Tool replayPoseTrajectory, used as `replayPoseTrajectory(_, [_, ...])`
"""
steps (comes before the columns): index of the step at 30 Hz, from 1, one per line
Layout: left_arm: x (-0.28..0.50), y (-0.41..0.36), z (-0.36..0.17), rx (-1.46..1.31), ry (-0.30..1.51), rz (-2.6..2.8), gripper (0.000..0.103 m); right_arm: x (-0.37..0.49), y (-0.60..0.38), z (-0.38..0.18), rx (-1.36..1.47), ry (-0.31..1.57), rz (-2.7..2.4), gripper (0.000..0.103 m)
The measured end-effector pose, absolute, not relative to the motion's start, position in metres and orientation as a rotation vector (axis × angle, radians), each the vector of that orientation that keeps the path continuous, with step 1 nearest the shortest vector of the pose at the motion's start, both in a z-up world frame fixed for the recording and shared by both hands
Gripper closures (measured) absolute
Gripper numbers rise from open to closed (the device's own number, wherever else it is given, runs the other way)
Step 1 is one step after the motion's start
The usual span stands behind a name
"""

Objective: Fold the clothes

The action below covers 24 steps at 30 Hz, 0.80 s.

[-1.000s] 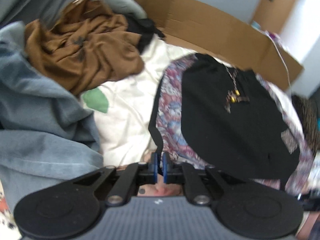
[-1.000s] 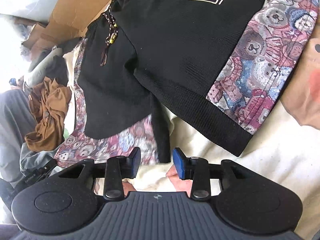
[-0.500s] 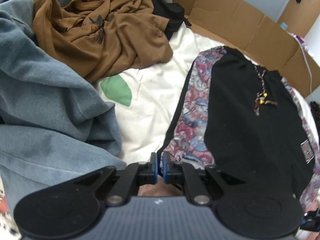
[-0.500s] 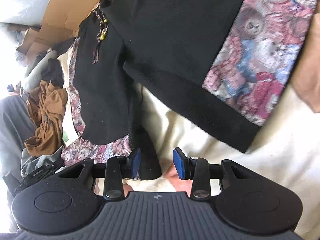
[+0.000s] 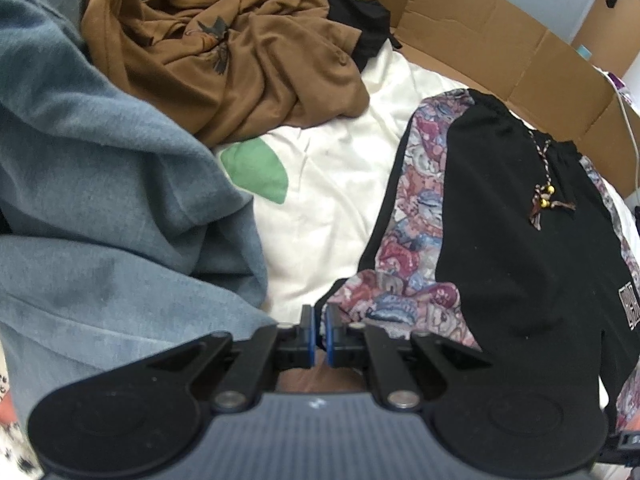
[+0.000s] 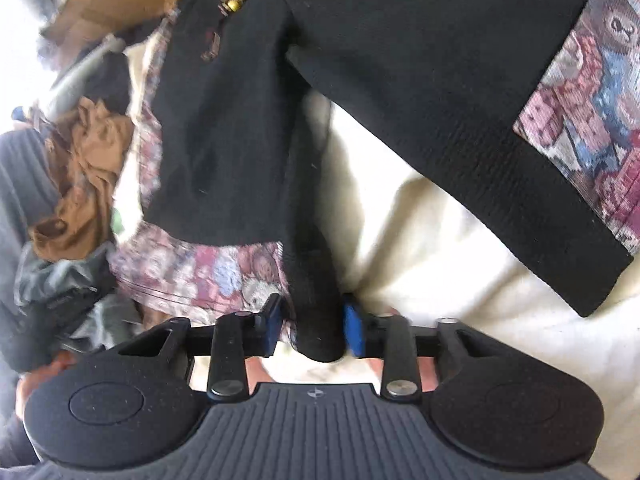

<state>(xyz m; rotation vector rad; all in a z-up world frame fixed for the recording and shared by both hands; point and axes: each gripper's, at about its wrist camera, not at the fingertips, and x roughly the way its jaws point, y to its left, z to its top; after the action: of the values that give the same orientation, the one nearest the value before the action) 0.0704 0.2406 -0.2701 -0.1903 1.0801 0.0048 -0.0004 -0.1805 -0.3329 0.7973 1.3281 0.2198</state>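
The left tool (image 5: 319, 330) is clamped on the hem corner of the shorts (image 5: 500, 240), which spread ahead and to its right over a cream sheet (image 5: 332, 200). A brown shirt (image 5: 240, 60) and grey cloth (image 5: 100, 200) lie piled to its left. The right tool (image 6: 314, 326) stands apart, a black hem fold of the shorts (image 6: 320, 320) between its fingers, unpinched.

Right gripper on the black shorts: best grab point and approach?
The black inner hem corner of the shorts, approached from the hem end, low along the bedsheet. That edge already sits between the right gripper's open jaws; the left gripper pins the patterned corner.
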Motion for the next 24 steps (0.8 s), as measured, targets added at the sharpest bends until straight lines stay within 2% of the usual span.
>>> replayPoseTrajectory(1, [0.069,0.24,-0.269,-0.192,1.08,0.004,0.098,0.0,-0.181,-0.331,0.794,1.327,0.222,0.099])
replayPoseTrajectory(3, [0.068,0.24,-0.267,-0.197,1.08,0.002,0.098,-0.001,-0.183,-0.325,0.785,1.325,0.23,0.1])
replayPoseTrajectory(18, [0.028,0.234,-0.207,-0.309,1.025,0.001,0.098,0.008,-0.215,-0.252,0.731,1.257,0.257,0.101])
replayPoseTrajectory(24, [0.028,0.236,-0.235,-0.283,1.071,0.036,0.098,0.009,-0.207,-0.272,0.708,1.331,0.257,0.101])
